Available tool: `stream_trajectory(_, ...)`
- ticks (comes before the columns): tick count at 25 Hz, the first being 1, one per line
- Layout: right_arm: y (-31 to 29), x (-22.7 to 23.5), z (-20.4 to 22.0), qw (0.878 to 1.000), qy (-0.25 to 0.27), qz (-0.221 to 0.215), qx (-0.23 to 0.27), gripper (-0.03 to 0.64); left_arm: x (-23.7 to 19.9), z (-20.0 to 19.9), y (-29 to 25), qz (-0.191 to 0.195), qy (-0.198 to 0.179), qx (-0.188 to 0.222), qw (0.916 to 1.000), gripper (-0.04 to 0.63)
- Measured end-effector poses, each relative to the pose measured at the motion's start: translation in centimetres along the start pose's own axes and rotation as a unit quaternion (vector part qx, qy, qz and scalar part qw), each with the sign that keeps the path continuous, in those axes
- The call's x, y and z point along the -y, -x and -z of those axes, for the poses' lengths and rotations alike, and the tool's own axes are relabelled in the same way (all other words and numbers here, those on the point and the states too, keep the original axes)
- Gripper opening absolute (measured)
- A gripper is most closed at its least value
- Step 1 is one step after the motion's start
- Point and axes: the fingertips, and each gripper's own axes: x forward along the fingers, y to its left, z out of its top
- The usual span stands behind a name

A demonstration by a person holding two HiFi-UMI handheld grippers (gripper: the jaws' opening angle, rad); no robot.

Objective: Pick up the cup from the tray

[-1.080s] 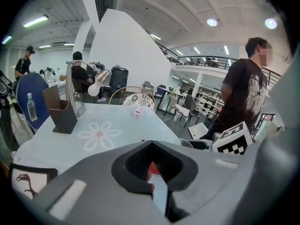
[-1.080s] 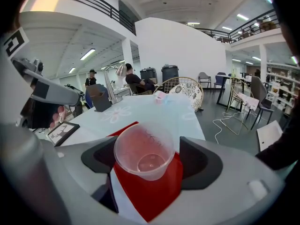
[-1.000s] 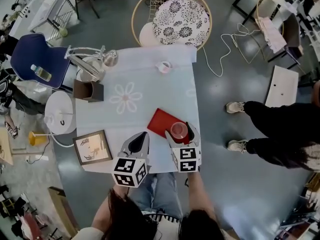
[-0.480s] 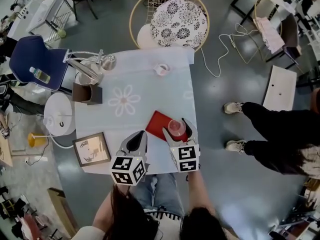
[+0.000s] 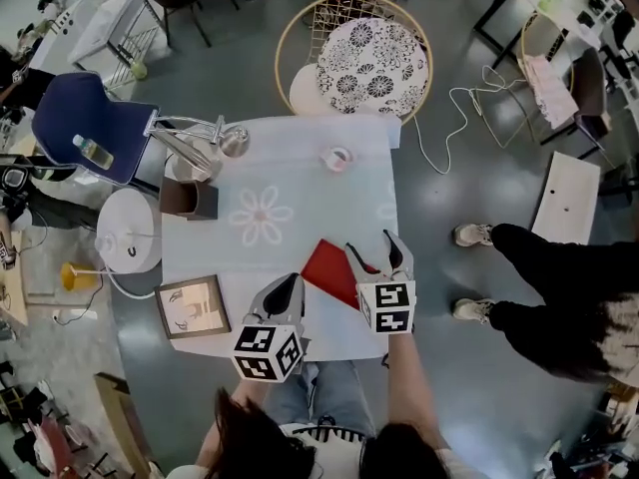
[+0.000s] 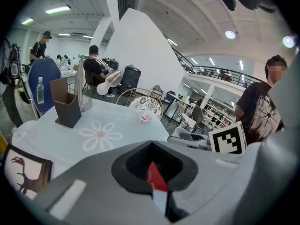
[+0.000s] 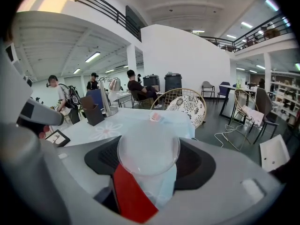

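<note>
Clear cup (image 7: 148,149) pinched upright in my right claw (image 5: 372,245), over the edge of the red tray (image 5: 327,267).
The jaws have just been closing on the cup's wall. I grip below the rim so the cup hangs level and, as I judge it, clear of the tray on the counter (image 5: 300,168). My left claw (image 5: 290,282) waits pressed together and empty just beside the tray, out of the lift's way.
</note>
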Motion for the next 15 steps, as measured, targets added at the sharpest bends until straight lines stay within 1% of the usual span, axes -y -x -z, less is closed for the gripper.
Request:
stream_trajectory(8, -2.8, 1.8, 0.2, 1.0, 0.005, 0.003, -0.001, 0.348, 0.5, 0.5, -1.4, -0.013, -0.024, -0.006, 0.9996, 0.0)
stream_trajectory(10, -3.3, 1.8, 0.3, 1.0, 0.006, 0.002, 0.0, 0.348, 0.5, 0.9, -1.6, -0.019, -0.021, -0.009, 0.9996, 0.001)
stream_trajectory(12, -4.0, 1.8, 0.9, 1.0, 0.011, 0.003, -0.01, 0.348, 0.6, 1.1, -1.6, -0.023, -0.012, -0.012, 0.9996, 0.0)
stream_trajectory(15, -4.7, 1.5, 1.7, 0.999, 0.034, -0.001, -0.027, 0.348, 0.8, 1.3, -1.7, -0.023, -0.018, -0.013, 0.9995, 0.002)
